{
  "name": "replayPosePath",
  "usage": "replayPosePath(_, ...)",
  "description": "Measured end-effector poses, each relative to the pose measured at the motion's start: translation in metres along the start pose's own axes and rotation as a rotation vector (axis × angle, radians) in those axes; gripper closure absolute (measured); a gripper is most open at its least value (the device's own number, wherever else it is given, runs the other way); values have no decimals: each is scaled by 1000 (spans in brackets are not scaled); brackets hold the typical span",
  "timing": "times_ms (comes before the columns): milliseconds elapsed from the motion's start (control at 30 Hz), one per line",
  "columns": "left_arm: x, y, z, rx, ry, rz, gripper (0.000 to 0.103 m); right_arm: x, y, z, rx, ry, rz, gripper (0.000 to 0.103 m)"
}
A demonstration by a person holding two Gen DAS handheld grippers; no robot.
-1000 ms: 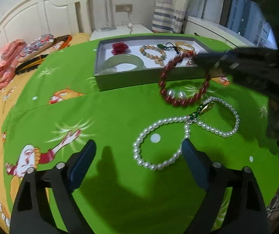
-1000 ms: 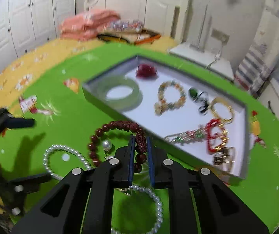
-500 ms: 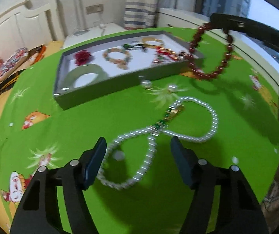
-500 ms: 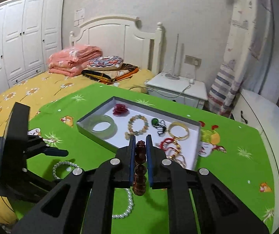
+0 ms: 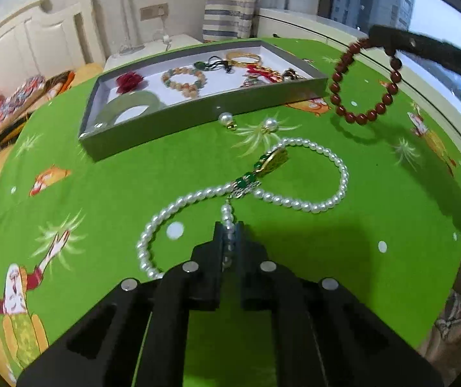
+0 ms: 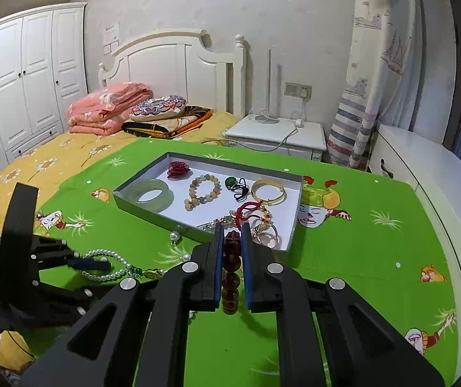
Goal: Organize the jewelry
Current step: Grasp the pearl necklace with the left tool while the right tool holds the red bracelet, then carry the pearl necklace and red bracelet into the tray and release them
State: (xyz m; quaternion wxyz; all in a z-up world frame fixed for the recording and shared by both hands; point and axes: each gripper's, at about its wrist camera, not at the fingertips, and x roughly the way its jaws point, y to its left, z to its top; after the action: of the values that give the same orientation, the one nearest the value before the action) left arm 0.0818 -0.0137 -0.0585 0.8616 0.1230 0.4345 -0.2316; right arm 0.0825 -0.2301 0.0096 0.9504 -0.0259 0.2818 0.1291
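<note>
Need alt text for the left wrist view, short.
Left gripper shut on a pearl necklace lying on a green cloth. At upper right, the right gripper holds a red bead bracelet in the air beside a grey jewelry tray.

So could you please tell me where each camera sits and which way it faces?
Left wrist: on the left tool, looking down its fingers at the clamped pearl necklace and tray; the right tool's arm shows.
Right wrist: on the right tool, which grips the red bead bracelet, facing tray and bed.
Shared: tray, necklace, bracelet.
</note>
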Motion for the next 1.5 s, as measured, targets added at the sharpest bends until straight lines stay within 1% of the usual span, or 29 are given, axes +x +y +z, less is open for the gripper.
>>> replayPosePath(67, -15, 1, 2, 7, -50, 55, 96, -1, -1, -1, 1, -2, 3, 92)
replayPosePath(133, -37, 1, 11, 12, -99, 40, 96, -2, 0, -1, -3, -5, 8, 92)
replayPosePath(267, -88, -5, 46, 77, -218, 54, 96, -10, 0, 4, -19, -24, 2, 92)
replayPosePath(467, -140, -14, 98, 142, -315, 25, 96, -32, -4, 20, -51, -71, -27, 92)
replayPosePath(533, -147, -18, 112, 156, -327, 21, 96, -38, -7, 25, -60, -81, -38, 92)
replayPosePath(633, -150, -21, 133, 166, -327, 5, 96, -43, -13, 30, -68, -87, -50, 92)
replayPosePath(767, -150, -26, 153, 166, -315, -39, 96, -46, -20, 35, -72, -85, -58, 92)
replayPosePath(900, -156, -30, 168, 172, -333, -38, 96, -47, -22, 36, -73, -85, -58, 92)
replayPosePath(1100, -158, -21, 193, 135, -356, -12, 96, -45, -27, 46, -83, -86, -52, 92)
replayPosePath(1200, -151, -18, 208, 122, -363, 15, 96, -39, -29, 52, -85, -84, -45, 92)
replayPosePath(1333, -136, -15, 228, 111, -354, 44, 96, -25, -26, 61, -96, -77, -34, 92)
replayPosePath(1433, -124, -11, 243, 103, -349, 68, 96, -5, -25, 67, -93, -57, -24, 92)
replayPosePath(1500, -117, -8, 253, 99, -345, 99, 96, 9, -23, 70, -93, -41, -18, 92)
